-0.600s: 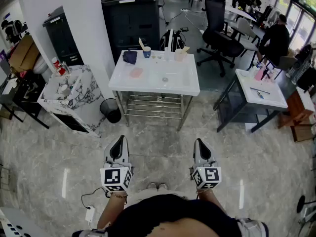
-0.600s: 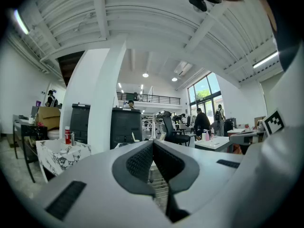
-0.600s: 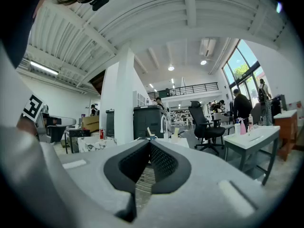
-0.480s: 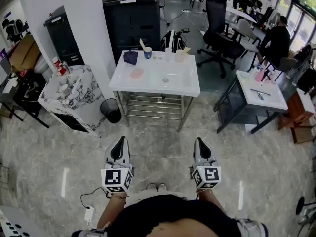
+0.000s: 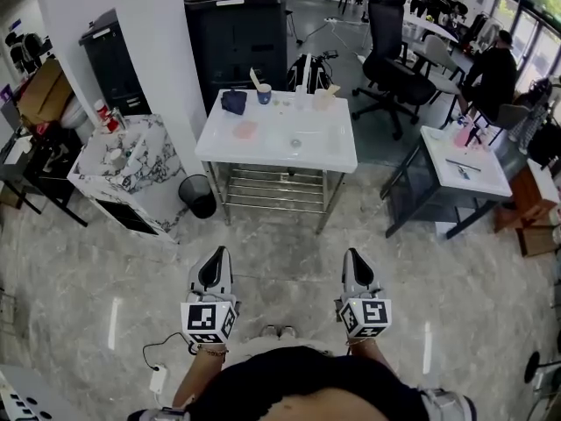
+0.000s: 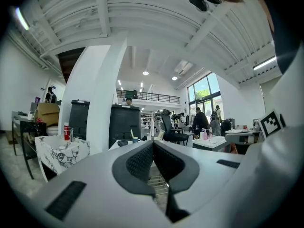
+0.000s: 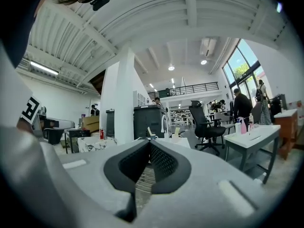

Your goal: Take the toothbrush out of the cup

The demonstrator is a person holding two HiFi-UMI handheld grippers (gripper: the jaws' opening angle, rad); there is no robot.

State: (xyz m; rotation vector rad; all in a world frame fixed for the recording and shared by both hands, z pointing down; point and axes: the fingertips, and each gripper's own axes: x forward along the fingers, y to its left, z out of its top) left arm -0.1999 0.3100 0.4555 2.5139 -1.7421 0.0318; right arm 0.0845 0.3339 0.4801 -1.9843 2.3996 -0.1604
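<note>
Head view: my left gripper [image 5: 216, 253] and right gripper [image 5: 352, 254] sit level and side by side over the grey marble floor [image 5: 280, 235]. An open stretch of floor lies between them and the front edge of the white basin-top table [image 5: 337, 152]. The small blue cup [image 5: 264, 97] stands near the table's far edge, left of centre, well apart from both grippers. The pale toothbrush [image 5: 255, 79] is upright in it, leaning left. A black round waste bin [image 5: 199, 196] sits by the table's left front leg. A second white table [image 5: 478, 175] stands to the right, with a floor gap between the two.

Left gripper view: the dark ribbed pads [image 6: 140, 160] meet, with nothing between them.

Right gripper view: the pads [image 7: 162, 163] are likewise pressed together and empty.
</note>
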